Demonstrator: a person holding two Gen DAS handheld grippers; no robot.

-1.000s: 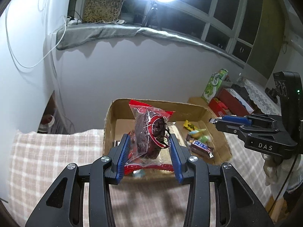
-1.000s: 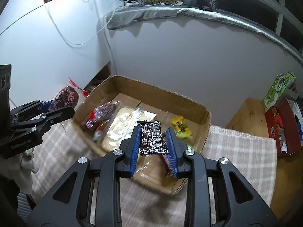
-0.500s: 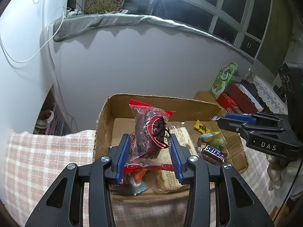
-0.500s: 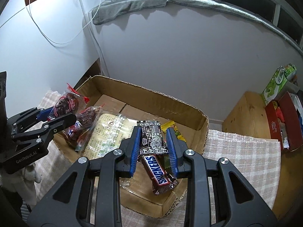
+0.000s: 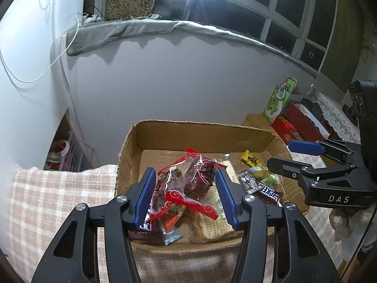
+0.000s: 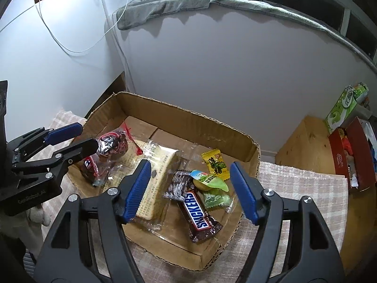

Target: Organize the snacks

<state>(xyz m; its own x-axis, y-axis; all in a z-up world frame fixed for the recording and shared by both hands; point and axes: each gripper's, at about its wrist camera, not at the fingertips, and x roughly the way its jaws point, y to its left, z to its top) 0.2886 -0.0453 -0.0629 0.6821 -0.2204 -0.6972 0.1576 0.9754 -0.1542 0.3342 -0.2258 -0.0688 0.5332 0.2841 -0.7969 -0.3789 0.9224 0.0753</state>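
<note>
depositing step in hand: left tongs [image 5: 186, 195] and right tongs [image 6: 189, 191] both hang spread apart, gripping nothing, above the cardboard box [image 6: 188, 127]. red date packet [image 5: 198, 176] lies in the box's left part; snickers bar [image 6: 199, 213] lies loose at its right. next move, by judgement: withdraw upward clear of the wrappers, then locate any remaining snack.
</note>
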